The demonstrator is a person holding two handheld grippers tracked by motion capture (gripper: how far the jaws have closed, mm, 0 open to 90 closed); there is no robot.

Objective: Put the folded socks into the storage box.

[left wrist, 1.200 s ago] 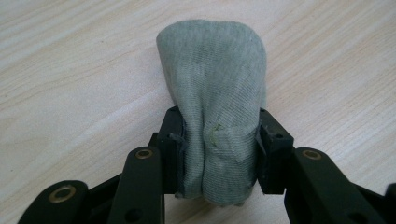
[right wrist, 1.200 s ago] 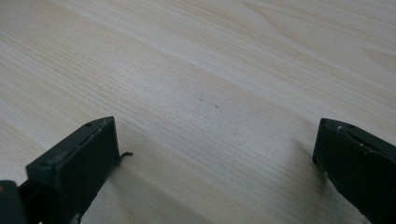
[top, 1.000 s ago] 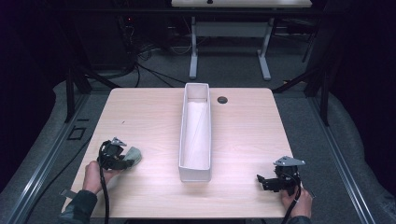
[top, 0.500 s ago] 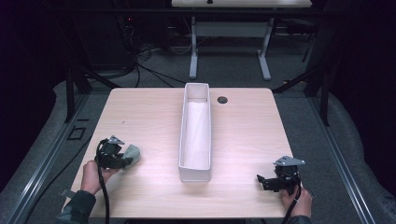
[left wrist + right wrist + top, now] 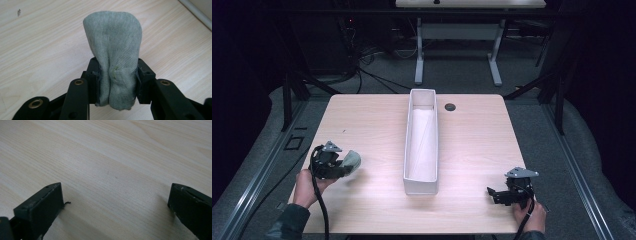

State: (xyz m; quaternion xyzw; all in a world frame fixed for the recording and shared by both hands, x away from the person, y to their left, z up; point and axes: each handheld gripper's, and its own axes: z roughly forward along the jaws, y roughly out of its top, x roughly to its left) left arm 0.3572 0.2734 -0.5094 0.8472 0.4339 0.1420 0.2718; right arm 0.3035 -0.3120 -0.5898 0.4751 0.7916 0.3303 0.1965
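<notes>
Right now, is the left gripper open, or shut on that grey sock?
Shut on the sock. In the left gripper view, the left gripper has both jaws pressed against the bunched fabric, which bulges out beyond them over the table.

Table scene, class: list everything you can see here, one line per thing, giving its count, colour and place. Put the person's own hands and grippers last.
Table: one, light wood, centre of the high view.
Bin: one, white, long and narrow, along the table's middle; inside looks empty.
Sock: one, grey-green, bunched, near the table's left front, clamped between the left gripper's jaws.
Grommet: one, dark, round, far edge of the table, right of the bin.
Desk frame: one, white legs, on the floor beyond the table.
Hands: two; left hand, right hand, at the near edge.
Left gripper: one, black, shut on the sock.
Right gripper: one, black, jaws wide apart over bare table.
</notes>
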